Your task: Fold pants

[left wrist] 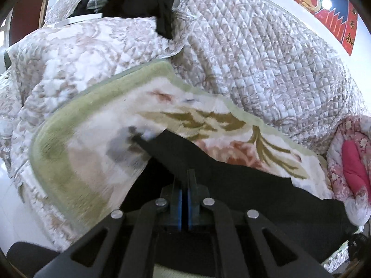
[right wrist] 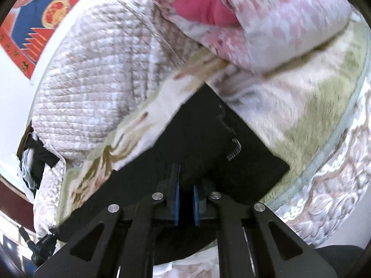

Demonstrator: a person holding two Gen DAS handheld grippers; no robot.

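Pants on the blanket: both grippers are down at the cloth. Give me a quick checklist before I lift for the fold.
1. Left gripper shut on the pants: ok; pads together, black cloth around the fingertips.
2. Right gripper shut on the pants: cannot tell; a narrow gap shows between the pads with dark cloth in it.
3. Pants lying flat: ok in the right wrist view; straight edges and a square corner.
4. Blanket not caught in either gripper: ok; only black cloth at the pads.
5. Room to fold: not ok; quilt and pink bedding crowd the far side.
6. Far end of the pants: cannot tell; out of view.
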